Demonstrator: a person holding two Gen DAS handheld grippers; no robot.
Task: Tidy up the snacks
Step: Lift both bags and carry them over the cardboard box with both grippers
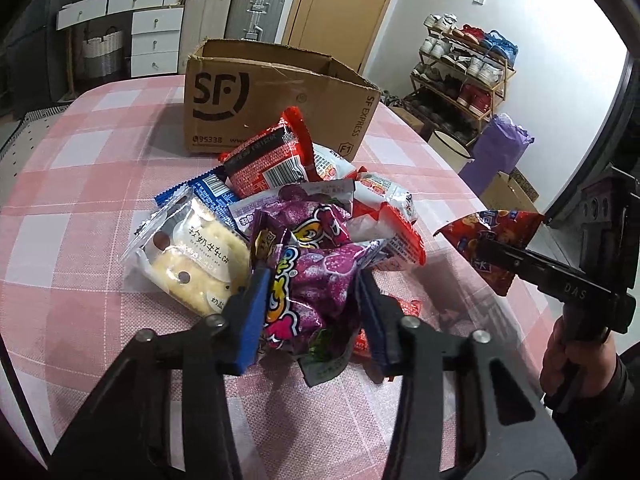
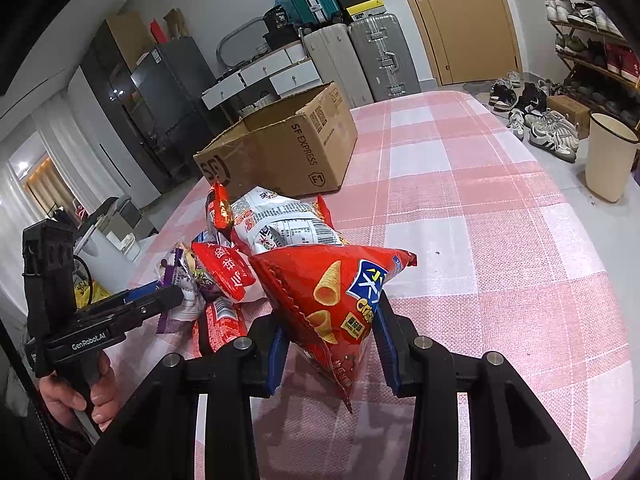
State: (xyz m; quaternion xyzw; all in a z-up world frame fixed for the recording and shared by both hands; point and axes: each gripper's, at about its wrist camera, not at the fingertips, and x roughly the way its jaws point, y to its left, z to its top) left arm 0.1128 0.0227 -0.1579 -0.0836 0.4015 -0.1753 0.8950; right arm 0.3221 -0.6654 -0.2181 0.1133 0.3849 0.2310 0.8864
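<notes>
1. Left wrist view: the left gripper sits low at the near edge of the snack pile, its blue pads pressed on either side of a purple candy bag. Jaws are narrowed onto that crumpled bag; the bag rests among the other packets.
2. Same view, pile contents: a clear-wrapped cracker sandwich pack at the left, a blue packet behind it, a red packet with a barcode propped on top, white-and-red packets to the right.
3. An open SF Express cardboard box stands behind the pile on the pink-and-white checked tablecloth, close to the pile (contact with the packets cannot be judged).
4. Right wrist view: the right gripper is clamped on a red corn-cone snack bag, jaws partly closed, pads against both sides of the bag's lower half. The bag is held clear of the cloth, just right of the pile.
5. Same view: a hand grips the handle of the left tool at the lower left edge.
6. Background (not task items): suitcases by a wooden door and a shoe rack.
</notes>
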